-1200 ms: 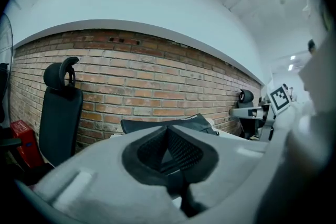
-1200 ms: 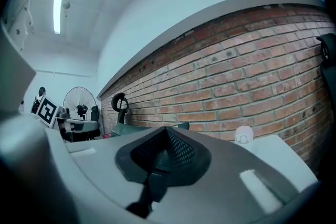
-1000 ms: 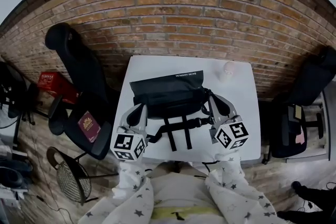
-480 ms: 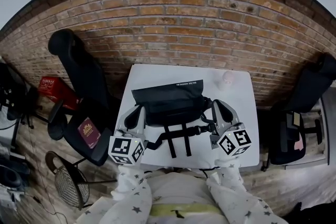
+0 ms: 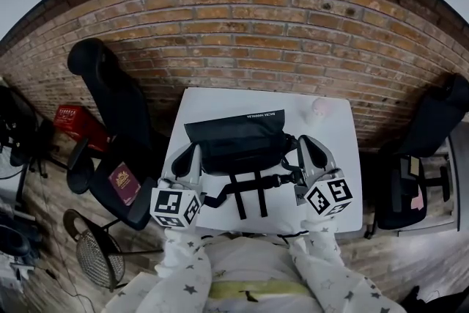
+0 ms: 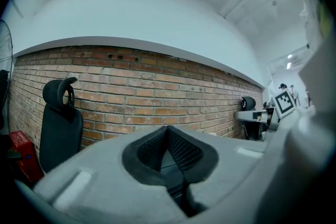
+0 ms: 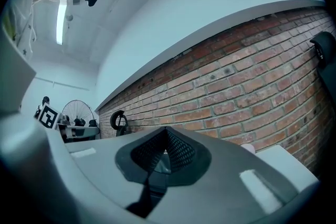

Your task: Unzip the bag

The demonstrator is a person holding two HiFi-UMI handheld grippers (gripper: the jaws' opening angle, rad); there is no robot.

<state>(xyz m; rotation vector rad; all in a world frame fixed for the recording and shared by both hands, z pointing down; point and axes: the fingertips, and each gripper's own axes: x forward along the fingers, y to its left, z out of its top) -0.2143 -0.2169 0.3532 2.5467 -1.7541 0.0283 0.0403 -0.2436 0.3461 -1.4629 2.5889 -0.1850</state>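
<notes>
A black bag (image 5: 236,138) lies flat in the middle of the white table (image 5: 337,187), its black straps (image 5: 249,190) trailing toward me. My left gripper (image 5: 193,152) hovers at the bag's left end, shut with nothing in it. At the bag's right end my right gripper (image 5: 303,142) is likewise shut and empty. In the left gripper view the closed fingers (image 6: 169,131) point up at the brick wall, and the bag is hidden. The right gripper view shows its fingers (image 7: 167,134) closed the same way. The zipper cannot be made out.
A small pale object (image 5: 320,108) sits at the table's back right corner. A black office chair (image 5: 110,95) stands to the left with a dark red booklet (image 5: 124,181) on its seat. Another chair (image 5: 432,128) is on the right. A brick wall (image 5: 249,33) runs behind the table.
The head view has shifted slightly, so the table sits a little lower in frame. Both grippers stay shut beside the bag's ends and have barely moved.
</notes>
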